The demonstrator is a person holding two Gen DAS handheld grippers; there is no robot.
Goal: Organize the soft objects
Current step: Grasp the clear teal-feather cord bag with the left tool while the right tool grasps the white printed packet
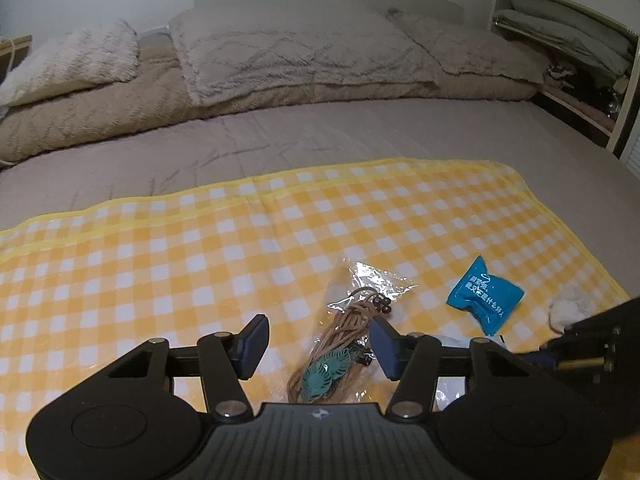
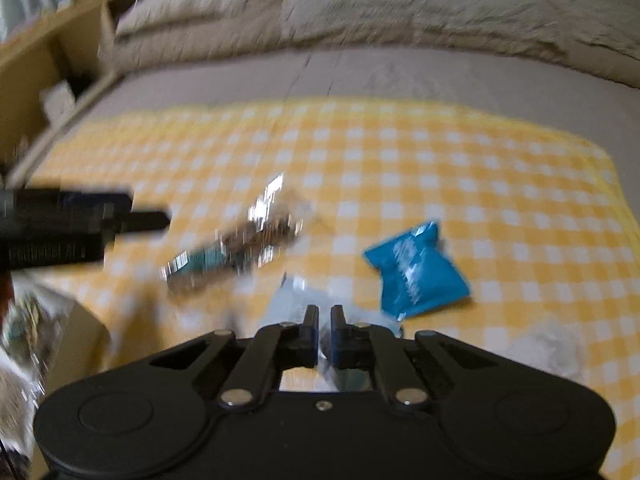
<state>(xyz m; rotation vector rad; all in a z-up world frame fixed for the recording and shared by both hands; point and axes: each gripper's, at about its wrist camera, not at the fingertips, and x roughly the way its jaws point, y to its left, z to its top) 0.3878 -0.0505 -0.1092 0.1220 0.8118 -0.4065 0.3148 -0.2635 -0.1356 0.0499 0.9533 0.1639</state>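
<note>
The left claw (image 1: 318, 344), jaws apart, straddles the bagged cord bundle (image 1: 340, 344) to pick it, needing descent and closure, while the right claw (image 2: 325, 328) pinches a clear packet (image 2: 292, 300).

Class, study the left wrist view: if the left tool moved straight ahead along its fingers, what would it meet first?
Most likely the clear bag of tan cord, which lies on the yellow checked cloth between the open fingers of the left tool. Depth is hard to judge.
</note>
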